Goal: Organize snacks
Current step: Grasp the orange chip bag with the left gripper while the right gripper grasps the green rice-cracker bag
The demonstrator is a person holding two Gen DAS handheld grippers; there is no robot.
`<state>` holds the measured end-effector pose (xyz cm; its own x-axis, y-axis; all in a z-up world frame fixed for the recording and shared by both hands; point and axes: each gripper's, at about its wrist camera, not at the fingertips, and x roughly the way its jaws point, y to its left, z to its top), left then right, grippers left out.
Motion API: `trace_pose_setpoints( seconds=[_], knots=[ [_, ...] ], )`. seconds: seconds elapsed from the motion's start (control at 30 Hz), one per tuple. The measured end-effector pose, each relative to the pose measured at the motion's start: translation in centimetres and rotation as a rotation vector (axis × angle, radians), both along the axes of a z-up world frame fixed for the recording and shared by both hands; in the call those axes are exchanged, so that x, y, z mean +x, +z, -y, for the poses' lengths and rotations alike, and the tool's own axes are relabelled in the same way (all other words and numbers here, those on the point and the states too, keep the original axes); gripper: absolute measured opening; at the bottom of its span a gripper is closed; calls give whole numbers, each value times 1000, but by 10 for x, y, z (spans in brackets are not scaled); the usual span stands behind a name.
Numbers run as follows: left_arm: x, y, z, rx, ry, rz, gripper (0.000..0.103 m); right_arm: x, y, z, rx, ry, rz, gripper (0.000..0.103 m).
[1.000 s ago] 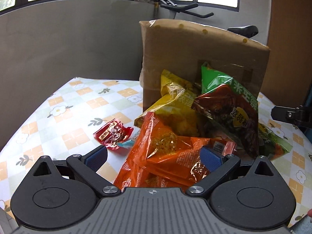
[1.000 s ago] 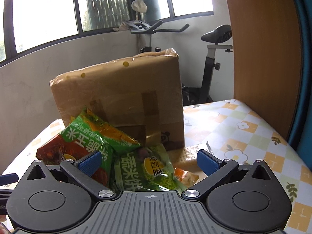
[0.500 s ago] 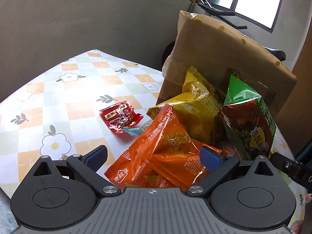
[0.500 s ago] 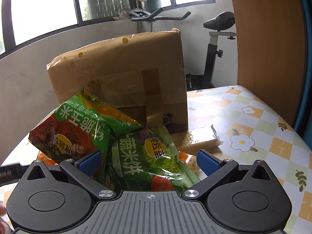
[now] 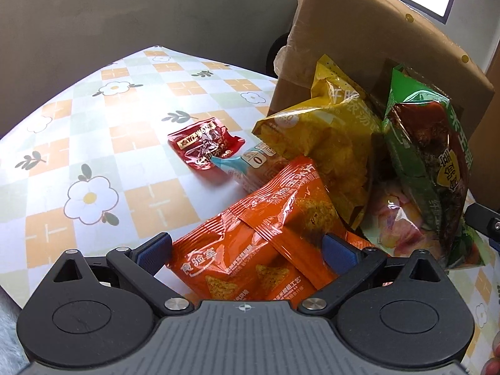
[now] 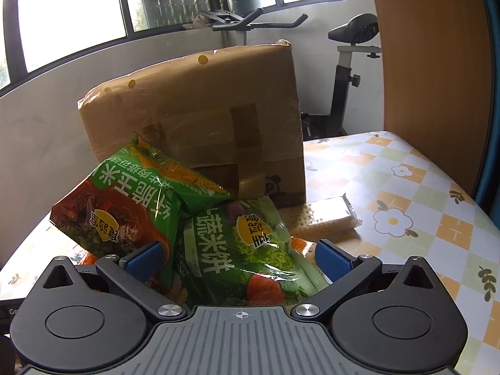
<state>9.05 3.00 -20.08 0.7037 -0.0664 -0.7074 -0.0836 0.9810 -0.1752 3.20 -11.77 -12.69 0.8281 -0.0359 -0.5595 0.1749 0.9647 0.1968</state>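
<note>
A pile of snack bags leans against a brown taped box point(image 5: 368, 40). In the left wrist view an orange chip bag point(image 5: 259, 240) lies between the fingers of my open left gripper point(image 5: 247, 250), with a yellow bag point(image 5: 325, 134), a green-and-red bag point(image 5: 428, 156), a pale blue packet point(image 5: 250, 162) and a small red packet point(image 5: 203, 143) beyond. In the right wrist view my open right gripper point(image 6: 237, 257) straddles a green vegetable cracker bag point(image 6: 243, 256). The green-and-red bag point(image 6: 125, 206) leans to its left, and a clear cracker pack point(image 6: 325, 218) lies to its right.
The table has a flowered checked cloth point(image 5: 93, 143). The box point(image 6: 200, 118) stands upright behind the pile. A wooden panel point(image 6: 428, 62) rises at the right, with an exercise bike point(image 6: 347, 72) beyond the table. My right gripper's edge shows at the left wrist view's right side point(image 5: 484, 222).
Both grippers have tilted down and moved closer to the pile. The orange bag now lies between the left fingers, the green cracker bag between the right fingers. Both stay open.
</note>
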Motion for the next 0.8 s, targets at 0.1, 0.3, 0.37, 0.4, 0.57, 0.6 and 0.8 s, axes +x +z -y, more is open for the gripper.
trace_pose_setpoints(
  seconds=[0.1, 0.3, 0.37, 0.4, 0.57, 0.6, 0.8],
  knots=[
    [4, 0, -7, 27, 13, 6, 103, -1, 0, 0, -3, 1, 2, 103],
    [20, -3, -31, 109, 38, 51, 103, -1, 2, -3, -7, 9, 2, 103],
    [27, -3, -40, 108, 68, 39, 103, -1, 2, -4, -8, 11, 1, 103],
    [29, -2, -45, 98, 88, 31, 101, -1, 3, -4, -8, 11, 2, 103],
    [23, 1, -65, -48, 144, 13, 99, -1, 2, -4, -5, 10, 3, 103],
    [22, -1, -65, -58, 152, 6, 99, -1, 1, -4, -6, 11, 2, 103],
    [22, -13, -54, -38, 165, -14, 99, -1, -3, -1, -30, 5, 1, 103]
  ],
)
